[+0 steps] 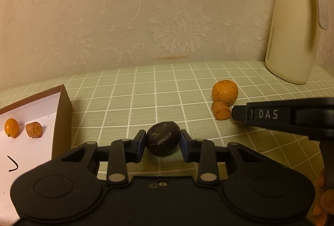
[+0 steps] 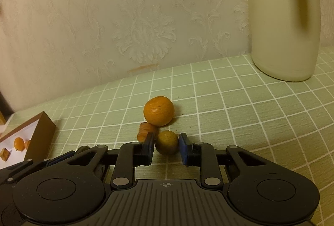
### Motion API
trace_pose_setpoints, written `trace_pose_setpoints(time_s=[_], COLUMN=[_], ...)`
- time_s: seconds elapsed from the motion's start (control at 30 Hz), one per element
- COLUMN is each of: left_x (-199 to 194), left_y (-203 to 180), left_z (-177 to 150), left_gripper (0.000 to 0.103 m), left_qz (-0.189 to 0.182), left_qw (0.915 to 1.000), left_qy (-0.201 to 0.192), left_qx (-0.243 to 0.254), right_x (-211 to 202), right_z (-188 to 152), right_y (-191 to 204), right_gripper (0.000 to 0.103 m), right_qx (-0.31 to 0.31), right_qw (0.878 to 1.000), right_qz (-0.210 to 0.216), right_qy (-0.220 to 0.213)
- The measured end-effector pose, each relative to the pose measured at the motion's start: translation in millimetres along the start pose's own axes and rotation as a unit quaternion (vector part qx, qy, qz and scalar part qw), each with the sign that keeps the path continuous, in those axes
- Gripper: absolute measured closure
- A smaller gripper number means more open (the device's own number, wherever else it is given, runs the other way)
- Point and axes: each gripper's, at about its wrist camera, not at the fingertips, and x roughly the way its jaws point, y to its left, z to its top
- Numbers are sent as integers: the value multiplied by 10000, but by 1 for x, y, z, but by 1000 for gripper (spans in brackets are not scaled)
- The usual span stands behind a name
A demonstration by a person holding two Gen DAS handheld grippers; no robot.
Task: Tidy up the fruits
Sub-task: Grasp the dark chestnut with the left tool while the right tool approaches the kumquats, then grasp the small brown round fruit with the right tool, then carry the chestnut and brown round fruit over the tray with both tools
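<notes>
Left of the tangerine point(image 2: 158, 110), a dark wrinkled fruit point(image 1: 162, 141) is bracketed by the left gripper point(image 1: 162, 143) and a yellowish fruit point(image 2: 167, 142) just before it is pinched by the right gripper point(image 2: 167, 147), presumably for transfer to the box point(image 1: 62, 113).

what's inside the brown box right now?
Inside the brown box, on its white floor: a small orange fruit and a carrot-like chunk beside it. The right wrist view adds a brown cube. The rest lies out of frame.
</notes>
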Motion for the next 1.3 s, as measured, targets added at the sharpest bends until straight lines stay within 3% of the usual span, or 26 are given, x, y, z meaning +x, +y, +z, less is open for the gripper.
trace_pose_setpoints(time_s=[0.37,0.73,1.3], left_x=[-9,-45,-122], left_y=[0,4,34], left_z=[1,0,-15], left_gripper=[78,78,78], left_qz=[-89,-307,-35], left_qw=[9999,9995,9990], left_qy=[-67,-112,-445], left_qx=[-64,-35,-56], right_x=[-8,-42,-117], right_z=[0,-13,-44], right_y=[4,11,66], right_gripper=[77,77,77], right_qx=[-159,-245,-756], right_qw=[9998,9996,9945], right_qz=[22,116,555], right_qy=[-74,-53,-467])
